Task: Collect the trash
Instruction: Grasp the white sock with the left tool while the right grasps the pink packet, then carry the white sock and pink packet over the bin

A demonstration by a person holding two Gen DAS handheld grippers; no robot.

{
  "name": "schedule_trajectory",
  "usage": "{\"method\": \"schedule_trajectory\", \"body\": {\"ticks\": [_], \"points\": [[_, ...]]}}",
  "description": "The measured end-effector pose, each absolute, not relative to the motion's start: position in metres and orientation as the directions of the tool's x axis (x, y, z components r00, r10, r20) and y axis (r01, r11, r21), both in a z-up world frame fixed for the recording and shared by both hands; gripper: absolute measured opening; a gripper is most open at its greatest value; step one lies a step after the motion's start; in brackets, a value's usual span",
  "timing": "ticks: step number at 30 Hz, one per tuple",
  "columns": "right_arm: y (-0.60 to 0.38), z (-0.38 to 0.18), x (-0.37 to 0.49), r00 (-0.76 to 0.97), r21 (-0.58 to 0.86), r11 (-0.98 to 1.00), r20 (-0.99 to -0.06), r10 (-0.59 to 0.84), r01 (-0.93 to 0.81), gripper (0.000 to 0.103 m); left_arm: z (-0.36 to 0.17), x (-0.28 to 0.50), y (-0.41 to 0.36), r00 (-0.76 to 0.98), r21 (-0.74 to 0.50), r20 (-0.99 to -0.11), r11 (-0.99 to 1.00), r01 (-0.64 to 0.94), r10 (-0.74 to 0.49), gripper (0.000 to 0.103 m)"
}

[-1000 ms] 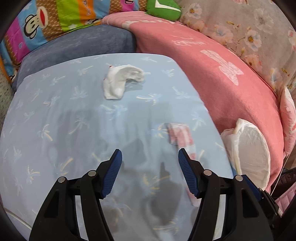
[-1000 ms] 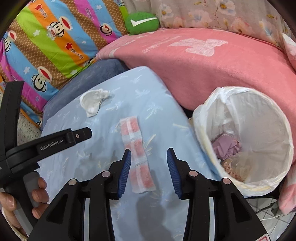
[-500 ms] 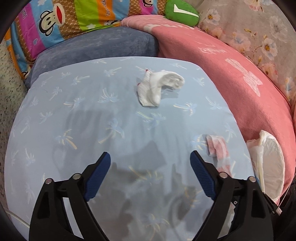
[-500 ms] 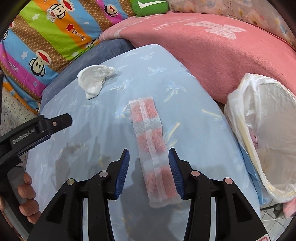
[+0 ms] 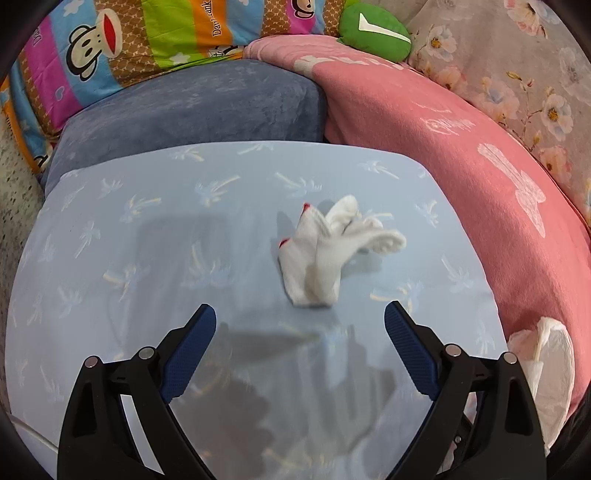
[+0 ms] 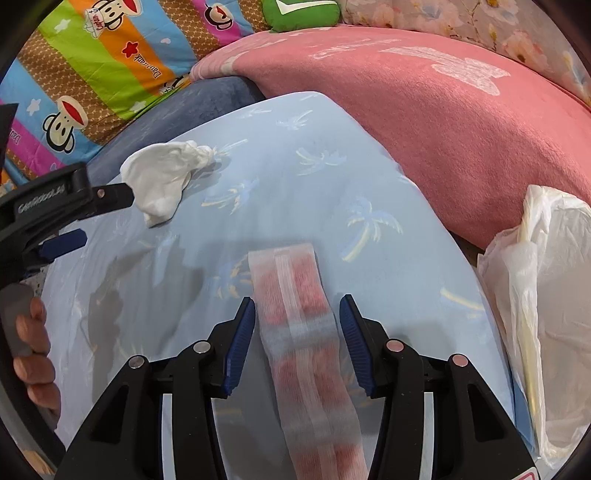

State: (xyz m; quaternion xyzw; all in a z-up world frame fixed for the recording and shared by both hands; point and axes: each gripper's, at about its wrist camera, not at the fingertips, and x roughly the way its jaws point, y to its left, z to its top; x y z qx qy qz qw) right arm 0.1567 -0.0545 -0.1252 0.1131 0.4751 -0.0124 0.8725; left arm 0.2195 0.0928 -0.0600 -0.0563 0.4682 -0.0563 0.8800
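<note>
A crumpled white tissue point(image 5: 325, 254) with small red marks lies on the light blue palm-print sheet point(image 5: 147, 240). My left gripper point(image 5: 300, 332) is wide open just short of it, the tissue ahead between the fingertips. The tissue also shows in the right wrist view point(image 6: 162, 181). A long pink-and-white packet strip point(image 6: 303, 332) lies on the sheet. My right gripper point(image 6: 297, 325) is open with a finger on each side of the strip, not closed on it. The white bag-lined bin point(image 6: 546, 295) stands at the right, beside the sheet's edge.
A pink blanket point(image 6: 443, 110) rises behind and right of the sheet. A blue-grey cushion point(image 5: 192, 110), a striped monkey-print quilt point(image 5: 110, 40) and a green plush point(image 5: 373, 29) lie at the back. The left gripper's body point(image 6: 55, 206) and the hand holding it sit at left.
My left gripper has opened wider and moved forward toward the tissue. My right gripper has moved forward and down over the strip, which now lies between its fingers. The bin has slid right.
</note>
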Motion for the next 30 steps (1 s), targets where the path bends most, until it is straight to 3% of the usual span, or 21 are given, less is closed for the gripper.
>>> {"method": "schedule_trajectory", "body": {"ticks": [4,7,9,10,11,13,30], "points": [[-0.049,-0.126,0.163,0.545,0.172,0.978,-0.834,0.081,0.118,0.026,-0.061,0.233,0.09,0.563,-0.161,-0.811,0.986,0.053,-0.162,0.084],[-0.048,-0.126,0.164,0.543,0.19,0.975,-0.834,0.099,0.114,0.014,-0.063,0.242,0.089,0.551,-0.179,-0.814,0.982,0.065,-0.185,0.063],[-0.047,-0.125,0.163,0.546,0.198,0.974,-0.831,0.107,0.111,0.013,-0.066,0.246,0.09,0.53,-0.195,-0.824,0.978,0.071,-0.203,0.045],[-0.046,-0.124,0.162,0.548,0.204,0.973,-0.829,0.113,0.108,0.012,-0.067,0.247,0.089,0.52,-0.203,-0.827,0.976,0.077,-0.213,0.027],[-0.045,-0.121,0.161,0.552,0.209,0.972,-0.825,0.118,0.105,0.011,-0.067,0.246,0.089,0.511,-0.21,-0.831,0.974,0.08,-0.221,0.019],[-0.043,-0.115,0.157,0.563,0.218,0.971,-0.817,0.127,0.096,0.01,-0.067,0.241,0.091,0.502,-0.23,-0.831,0.97,0.082,-0.239,0.011],[-0.061,-0.062,0.105,0.655,0.27,0.956,-0.744,0.131,0.115,0.01,-0.025,0.163,0.064,0.532,-0.237,-0.793,0.955,0.177,-0.295,0.007]]}}
